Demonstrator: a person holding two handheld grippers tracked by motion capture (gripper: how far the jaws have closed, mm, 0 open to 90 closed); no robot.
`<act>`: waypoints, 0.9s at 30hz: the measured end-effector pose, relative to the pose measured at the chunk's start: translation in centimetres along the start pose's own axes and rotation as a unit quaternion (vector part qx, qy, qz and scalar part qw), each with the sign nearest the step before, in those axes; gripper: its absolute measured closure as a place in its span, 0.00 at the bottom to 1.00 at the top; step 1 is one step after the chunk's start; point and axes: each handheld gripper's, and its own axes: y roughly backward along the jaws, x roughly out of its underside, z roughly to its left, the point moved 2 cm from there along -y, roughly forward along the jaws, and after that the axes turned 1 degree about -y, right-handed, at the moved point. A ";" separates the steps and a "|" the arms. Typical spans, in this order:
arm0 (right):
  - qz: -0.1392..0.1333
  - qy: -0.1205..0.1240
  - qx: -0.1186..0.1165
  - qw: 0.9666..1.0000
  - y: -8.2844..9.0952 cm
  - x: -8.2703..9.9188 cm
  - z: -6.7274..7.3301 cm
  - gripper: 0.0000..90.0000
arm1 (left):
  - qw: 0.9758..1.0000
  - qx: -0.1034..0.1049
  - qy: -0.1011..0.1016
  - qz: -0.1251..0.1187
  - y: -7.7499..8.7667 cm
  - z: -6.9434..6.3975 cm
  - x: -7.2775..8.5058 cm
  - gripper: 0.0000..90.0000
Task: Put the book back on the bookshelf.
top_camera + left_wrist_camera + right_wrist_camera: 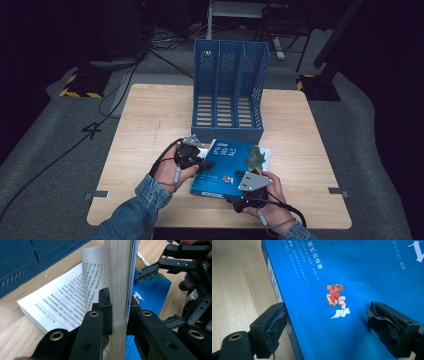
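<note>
While the wooden table (150, 115) carries the whole arrangement, a blue three-slot file rack (229, 90) stands upright at its far middle, slots facing the person. Just near of the rack lies the blue-covered book (225, 170), its far edge almost touching the rack's base. In the left gripper view the book (62, 302) is partly opened: a thick block of pages (118, 277) with the cover stands raised on edge, printed pages exposed beneath. The left gripper (206, 164), at the book's left edge, is clamped hard on that raised block, one pad on each face. The right gripper (239, 175) sits over the book's near right corner; in its own view the jaws stand apart, one beside the spine edge, the other over the blue cover (352, 277), neither visibly pressing. Risk, as judged: with only part of the book pinched, a lift could let the loose lower pages swing down, straining the binding, or the block could slip from the pads.
</note>
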 end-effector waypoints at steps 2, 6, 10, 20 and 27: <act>-0.010 -0.011 0.005 1.000 0.2 0.0 -0.2 0.18 | 1.000 -0.005 -0.004 0.007 0.1 -0.2 -0.7 0.90; -0.015 -0.011 0.017 1.000 0.3 -0.1 -0.2 0.15 | 1.000 -0.016 -0.009 0.025 0.1 -0.7 -2.2 0.90; -0.022 -0.016 0.033 0.999 0.4 -0.2 -0.3 0.12 | 0.999 -0.019 -0.008 0.028 0.1 -0.9 -3.5 0.90; -0.010 -0.010 0.047 0.999 0.5 -0.6 -0.7 0.09 | 0.999 -0.027 -0.009 0.032 -0.1 -1.0 -5.0 0.90; -0.005 0.014 0.073 0.997 -0.2 -0.7 -0.4 0.03 | 0.999 -0.028 -0.008 0.034 -0.3 -0.8 -5.4 0.90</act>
